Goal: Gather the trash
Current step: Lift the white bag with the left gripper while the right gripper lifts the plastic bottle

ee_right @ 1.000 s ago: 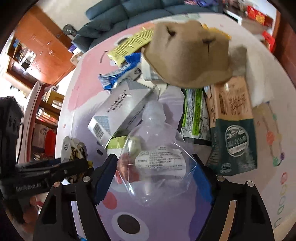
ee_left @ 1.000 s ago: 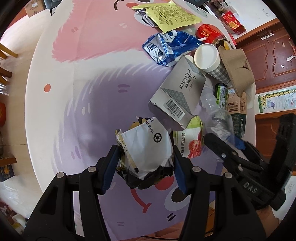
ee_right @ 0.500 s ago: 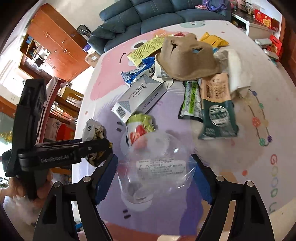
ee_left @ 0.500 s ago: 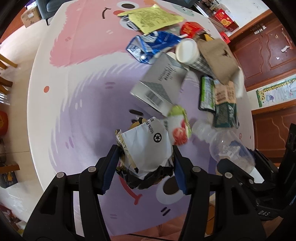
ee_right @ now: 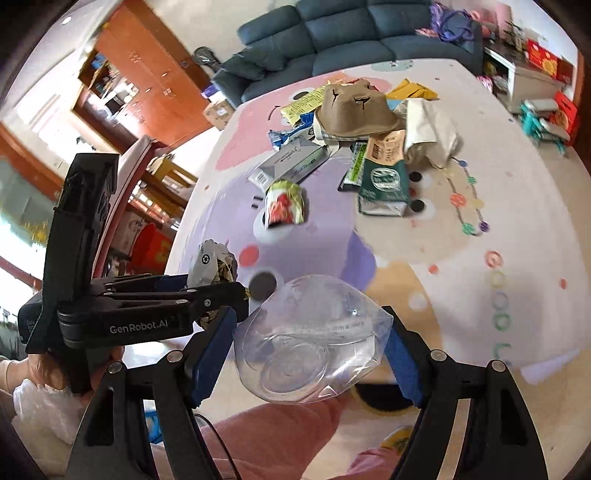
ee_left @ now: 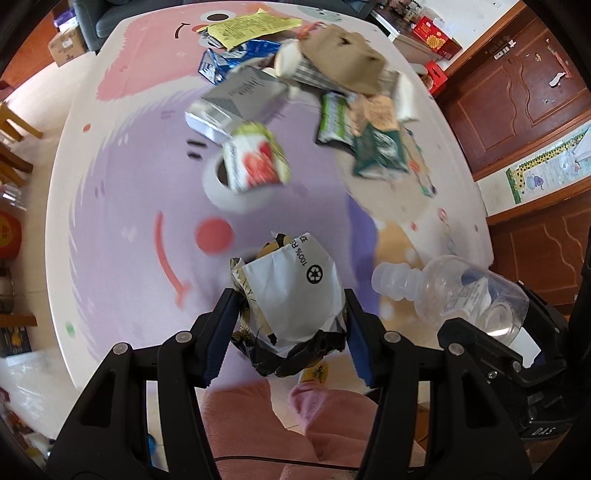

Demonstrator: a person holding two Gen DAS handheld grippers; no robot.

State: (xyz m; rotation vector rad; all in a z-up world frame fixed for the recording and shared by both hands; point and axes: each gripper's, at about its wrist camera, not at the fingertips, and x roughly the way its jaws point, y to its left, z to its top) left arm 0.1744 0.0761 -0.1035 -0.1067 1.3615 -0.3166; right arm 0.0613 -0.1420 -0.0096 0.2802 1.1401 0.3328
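Observation:
My left gripper (ee_left: 288, 332) is shut on a crumpled white and black wrapper (ee_left: 291, 295) with a recycling mark, held above the table's near edge. My right gripper (ee_right: 310, 347) is shut on a clear plastic bottle (ee_right: 310, 339), also seen at the right of the left wrist view as the bottle (ee_left: 454, 291). The left gripper (ee_right: 147, 306) with its wrapper (ee_right: 210, 258) shows at the left of the right wrist view. More trash lies on the table: a red and green snack pack (ee_left: 255, 158), a grey box (ee_left: 236, 99), a brown paper tray (ee_left: 343, 62) and a green pouch (ee_left: 380, 147).
The round table (ee_left: 110, 184) has a pink and purple cartoon cover. Pink-clad knees (ee_left: 258, 424) are below both grippers. A blue sofa (ee_right: 351, 33) stands behind the table, wooden cabinets (ee_left: 517, 92) to the right, and a plastic bag (ee_right: 40, 410) at the lower left.
Both grippers have pulled back toward the person and lifted off the table with wrapper and bottle. The trash pile now lies farther away.

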